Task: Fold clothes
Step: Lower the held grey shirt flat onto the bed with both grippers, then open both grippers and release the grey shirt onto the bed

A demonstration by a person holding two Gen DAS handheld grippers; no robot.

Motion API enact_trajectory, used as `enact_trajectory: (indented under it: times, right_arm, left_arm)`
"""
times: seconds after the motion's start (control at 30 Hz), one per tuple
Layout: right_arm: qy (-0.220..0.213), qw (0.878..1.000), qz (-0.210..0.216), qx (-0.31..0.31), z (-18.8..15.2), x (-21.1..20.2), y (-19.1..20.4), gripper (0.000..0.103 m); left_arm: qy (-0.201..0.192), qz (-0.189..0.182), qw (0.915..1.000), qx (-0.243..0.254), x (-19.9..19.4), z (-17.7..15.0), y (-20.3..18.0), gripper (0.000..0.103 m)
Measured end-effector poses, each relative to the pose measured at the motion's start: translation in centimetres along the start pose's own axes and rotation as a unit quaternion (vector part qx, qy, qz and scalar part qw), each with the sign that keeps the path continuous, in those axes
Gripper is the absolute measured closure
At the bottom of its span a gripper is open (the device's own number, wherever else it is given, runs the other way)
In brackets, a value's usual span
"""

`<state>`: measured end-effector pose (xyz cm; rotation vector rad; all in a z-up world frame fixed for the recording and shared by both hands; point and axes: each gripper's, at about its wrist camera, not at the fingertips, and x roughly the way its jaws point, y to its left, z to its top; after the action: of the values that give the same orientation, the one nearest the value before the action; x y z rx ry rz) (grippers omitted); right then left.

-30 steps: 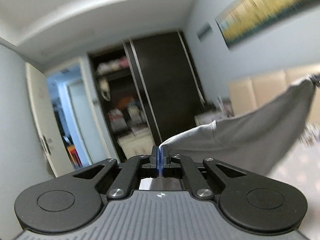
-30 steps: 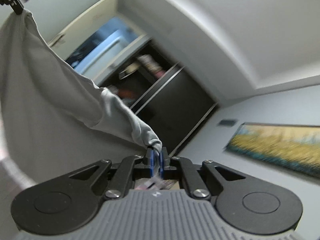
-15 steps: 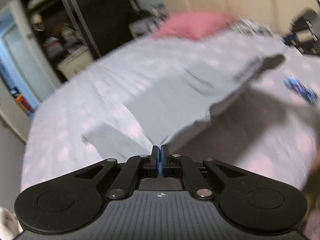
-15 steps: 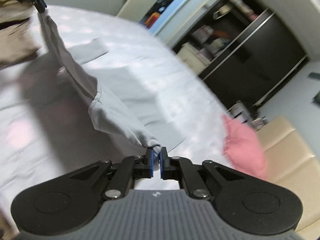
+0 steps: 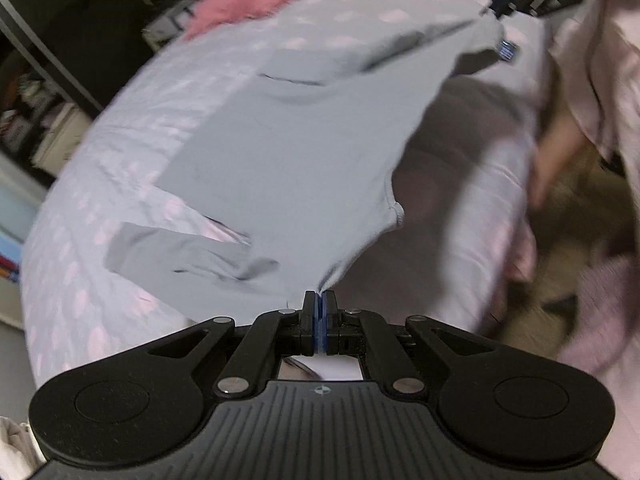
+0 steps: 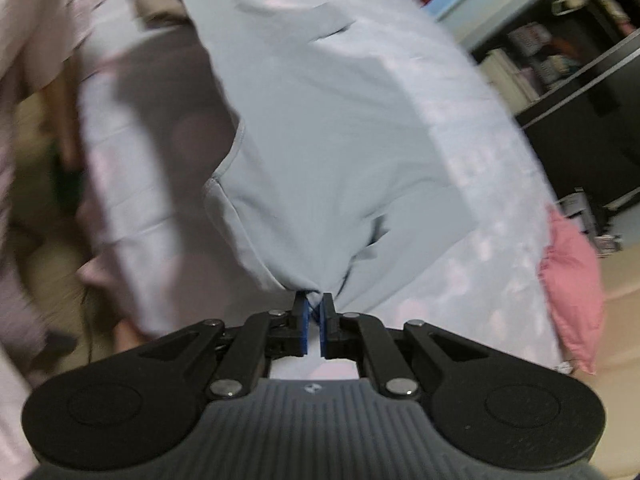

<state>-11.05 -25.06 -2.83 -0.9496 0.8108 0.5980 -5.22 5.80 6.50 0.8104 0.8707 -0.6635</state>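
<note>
— Where's the grey shirt (image 5: 288,152)?
— Spread over the bed (image 5: 120,152), its body lying forward of both hands, neck edge slung between them.
— And the grip?
— The left gripper (image 5: 319,320) and the right gripper (image 6: 313,326) are each clamped on a shoulder corner.

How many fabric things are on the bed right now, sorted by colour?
Grey: 1, the shirt, spread on the bed with its near edge pinched by both tongs.
Pink: 1, the pillow at the far end.
Lilac with pale pink spots: 1, the bedsheet under them.
Total: 3
</note>
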Motion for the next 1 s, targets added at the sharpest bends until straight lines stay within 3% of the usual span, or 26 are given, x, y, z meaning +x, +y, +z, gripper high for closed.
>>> enact_trajectory:
  times: [0.23,0.33,0.57,0.8,1.0]
  right_arm:
    - [0.054,0.995,0.078,-0.010,-1.0,3.7,2.4,0.098]
    - [0.067,0.994,0.090,-0.009,-1.8,5.8,3.5,0.098]
    - [0.076,0.992,0.096,0.010,-2.9,8.9,5.1,0.098]
    - [0.074,0.993,0.089,0.028,-3.4,10.6,6.0,0.096]
    - [0.068,0.993,0.093,0.028,-3.3,9.6,5.8,0.089]
  left_arm:
    - [0.053,-0.055,0.9969,0.020,3.2,-1.5,-2.7,0.103]
    - [0.070,-0.067,0.9951,0.023,5.0,-2.2,-3.2,0.103]
    - [0.096,-0.080,0.9920,0.019,8.5,-3.6,-4.2,0.103]
    - [0.100,-0.091,0.9905,-0.022,10.5,-4.2,-3.4,0.102]
    - [0.093,-0.109,0.9870,-0.073,9.9,-4.3,-1.5,0.086]
